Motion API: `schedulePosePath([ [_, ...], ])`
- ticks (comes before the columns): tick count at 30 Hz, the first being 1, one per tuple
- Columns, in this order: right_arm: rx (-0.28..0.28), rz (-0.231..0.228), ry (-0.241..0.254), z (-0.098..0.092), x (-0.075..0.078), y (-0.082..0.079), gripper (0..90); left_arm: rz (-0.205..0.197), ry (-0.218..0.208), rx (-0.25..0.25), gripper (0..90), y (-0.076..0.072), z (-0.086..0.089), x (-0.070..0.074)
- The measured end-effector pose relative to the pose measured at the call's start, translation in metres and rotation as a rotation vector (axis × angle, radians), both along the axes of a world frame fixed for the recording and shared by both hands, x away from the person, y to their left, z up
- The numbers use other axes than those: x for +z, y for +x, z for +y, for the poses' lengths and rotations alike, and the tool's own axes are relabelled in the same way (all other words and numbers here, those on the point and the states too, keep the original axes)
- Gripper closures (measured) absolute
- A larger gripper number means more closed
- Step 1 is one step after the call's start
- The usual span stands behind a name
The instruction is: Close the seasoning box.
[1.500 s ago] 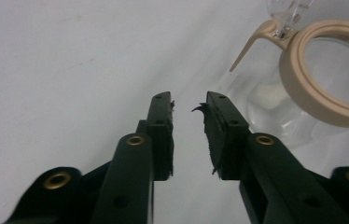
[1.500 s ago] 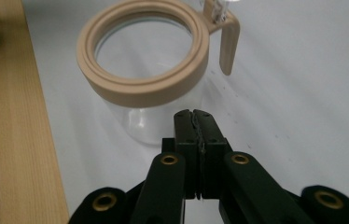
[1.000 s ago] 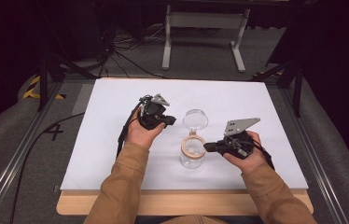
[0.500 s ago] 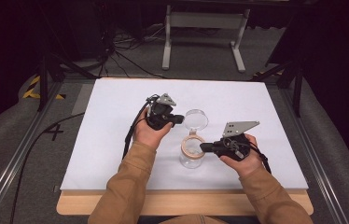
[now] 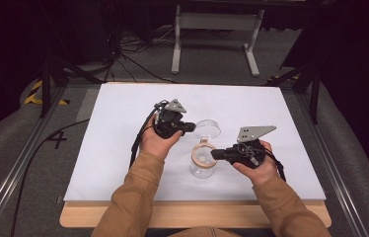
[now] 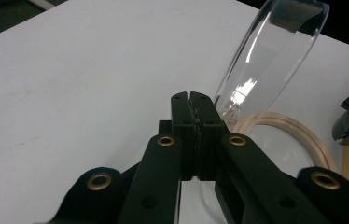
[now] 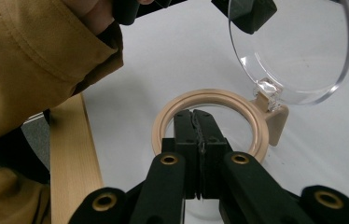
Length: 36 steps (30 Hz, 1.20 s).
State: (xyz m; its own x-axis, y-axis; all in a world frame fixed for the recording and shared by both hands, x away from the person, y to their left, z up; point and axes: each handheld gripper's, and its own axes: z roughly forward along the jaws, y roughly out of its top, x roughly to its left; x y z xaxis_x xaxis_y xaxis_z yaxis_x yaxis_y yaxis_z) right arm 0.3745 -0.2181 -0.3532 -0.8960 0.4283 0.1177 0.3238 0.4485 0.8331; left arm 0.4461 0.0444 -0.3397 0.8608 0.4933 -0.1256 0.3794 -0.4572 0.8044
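Note:
A clear glass jar point(image 5: 203, 167) with a tan ring collar point(image 5: 202, 154) stands mid-table, its hinged clear lid point(image 5: 207, 128) tipped up and open. My left gripper point(image 5: 191, 127) is shut, its tips just left of the lid. In the left gripper view the shut jaws point(image 6: 192, 100) sit beside the raised lid point(image 6: 266, 56), above the collar point(image 6: 298, 135). My right gripper point(image 5: 215, 154) is shut, its tips at the collar's right edge. The right gripper view has those jaws point(image 7: 194, 116) lying over the near rim of the collar point(image 7: 256, 121), under the lid point(image 7: 294, 51).
The jar stands on a white board point(image 5: 113, 128) with a wooden front edge point(image 5: 192, 215). A tan sleeve point(image 7: 32, 60) lies close to the jar's left. Behind the table are a grey stand point(image 5: 212, 22) and cables on the floor.
My left gripper has moved right, up to the raised lid. My right gripper has moved left to the jar's collar. The jar stays put.

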Motion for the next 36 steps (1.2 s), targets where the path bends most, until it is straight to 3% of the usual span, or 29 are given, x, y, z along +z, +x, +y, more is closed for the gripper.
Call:
schedulePosePath([
  [7,0.011,0.006,0.017,-0.001,0.002,0.0,89.2,0.01,-0.011,-0.017,87.8,-0.003,0.001,0.003],
  [8,0.009,0.008,0.02,-0.001,0.003,0.0,89.1,0.019,0.003,-0.031,87.8,-0.003,0.001,0.004],
  [23,0.028,0.03,0.009,-0.003,0.005,-0.001,89.1,0.024,-0.011,-0.023,82.8,-0.005,0.01,0.008],
  [28,0.046,0.049,-0.013,-0.002,0.004,-0.003,89.2,0.042,-0.055,-0.04,80.6,-0.008,0.019,0.012],
  [33,0.056,0.067,-0.035,0.0,0.003,-0.003,89.2,0.037,-0.047,-0.028,80.1,-0.008,0.025,0.014],
  [36,0.065,0.077,-0.051,0.001,0.002,-0.003,89.2,0.033,-0.019,-0.026,79.0,-0.009,0.027,0.013],
])
